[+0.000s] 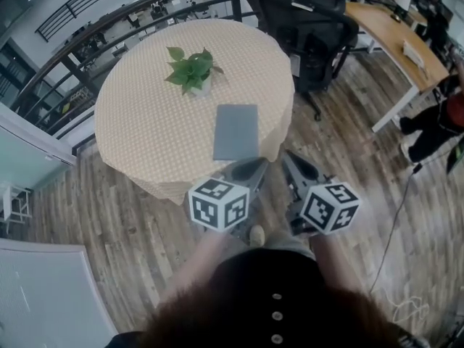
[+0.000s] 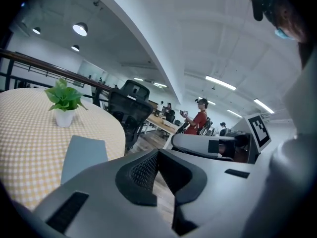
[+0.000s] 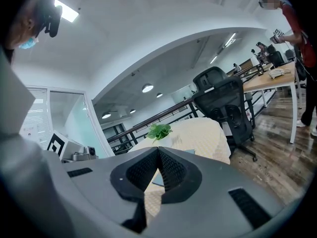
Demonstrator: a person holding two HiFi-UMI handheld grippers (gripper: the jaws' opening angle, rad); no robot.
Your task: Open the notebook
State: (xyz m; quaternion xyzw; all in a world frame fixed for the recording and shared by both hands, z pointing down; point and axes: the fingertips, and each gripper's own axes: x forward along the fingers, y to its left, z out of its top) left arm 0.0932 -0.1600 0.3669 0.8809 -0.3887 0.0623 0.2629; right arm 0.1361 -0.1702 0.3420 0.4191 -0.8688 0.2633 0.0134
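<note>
A closed grey-blue notebook (image 1: 235,131) lies flat near the front edge of the round table (image 1: 138,122). It shows at the left in the left gripper view (image 2: 83,155) and as a sliver behind the jaws in the right gripper view (image 3: 154,180). My left gripper (image 1: 259,167) is shut and empty, held in the air just short of the table's edge. My right gripper (image 1: 288,158) hangs beside it, also shut with nothing between its pads. Neither touches the notebook.
A small potted plant (image 1: 191,71) stands behind the notebook on the checked tablecloth. A black office chair (image 1: 310,31) is at the table's far right, with a wooden desk (image 1: 395,38) and a person (image 1: 438,125) beyond. A railing (image 1: 109,20) curves behind the table.
</note>
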